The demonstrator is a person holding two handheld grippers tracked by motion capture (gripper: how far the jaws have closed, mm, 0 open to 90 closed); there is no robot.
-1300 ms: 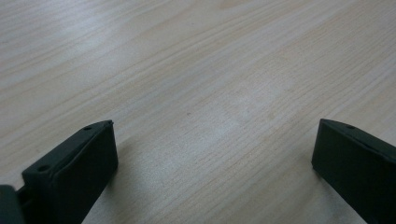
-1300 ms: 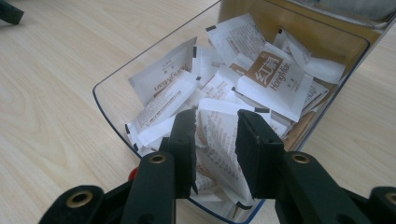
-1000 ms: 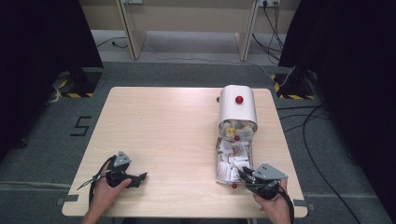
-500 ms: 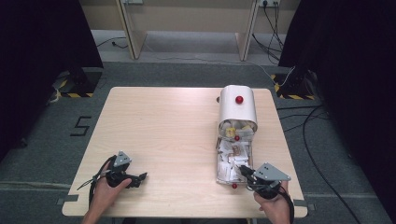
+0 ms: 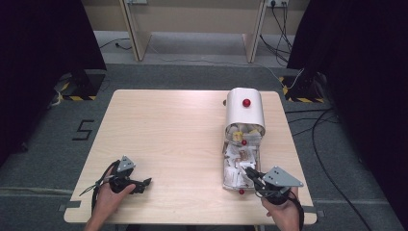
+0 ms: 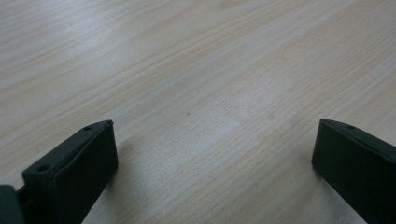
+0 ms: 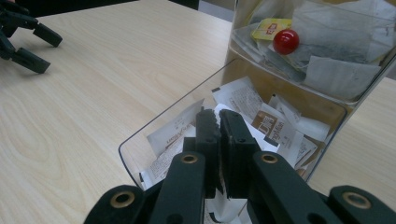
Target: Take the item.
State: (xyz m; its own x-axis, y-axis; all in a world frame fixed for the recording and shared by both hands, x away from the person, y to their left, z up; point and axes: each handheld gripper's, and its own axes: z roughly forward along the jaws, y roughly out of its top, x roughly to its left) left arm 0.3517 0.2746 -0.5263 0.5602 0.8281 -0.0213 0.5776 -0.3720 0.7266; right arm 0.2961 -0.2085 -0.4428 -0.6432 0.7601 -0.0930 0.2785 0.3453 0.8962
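High view: The desk (image 5: 183, 144) carries one container, a tea-bag dispenser (image 5: 245, 111) with a white domed cover and a red knob, standing near the far right corner. Its clear flap lid (image 5: 240, 169) is folded down toward the near edge, exposing paper sachets (image 5: 236, 161) in the tray. The right gripper (image 5: 252, 174) is at the near right corner, its tip over the near end of the open tray. The left gripper (image 5: 144, 182) rests near the near left corner, well apart from the dispenser.

Left gripper view: The two fingers (image 6: 74, 172) stand wide apart over bare desk surface. Nothing lies between them.

Right gripper view: The fingers (image 7: 206, 135) are brought together, just above or on a white sachet (image 7: 175, 133) at the front of the tray. Whether a sachet edge is pinched between them cannot be told. Behind, the clear body holds more sachets, a yellow packet (image 7: 268, 29) and a red ball knob (image 7: 286, 41). The left gripper (image 7: 28, 35) shows farther off at the desk's opposite side.

Progress, as a judgement: the dispenser is open and access is gained. No sachet lies on the desk outside the container, so extraction appears not yet complete. Remaining: secure one sachet, lift it clear, place it on the desk.
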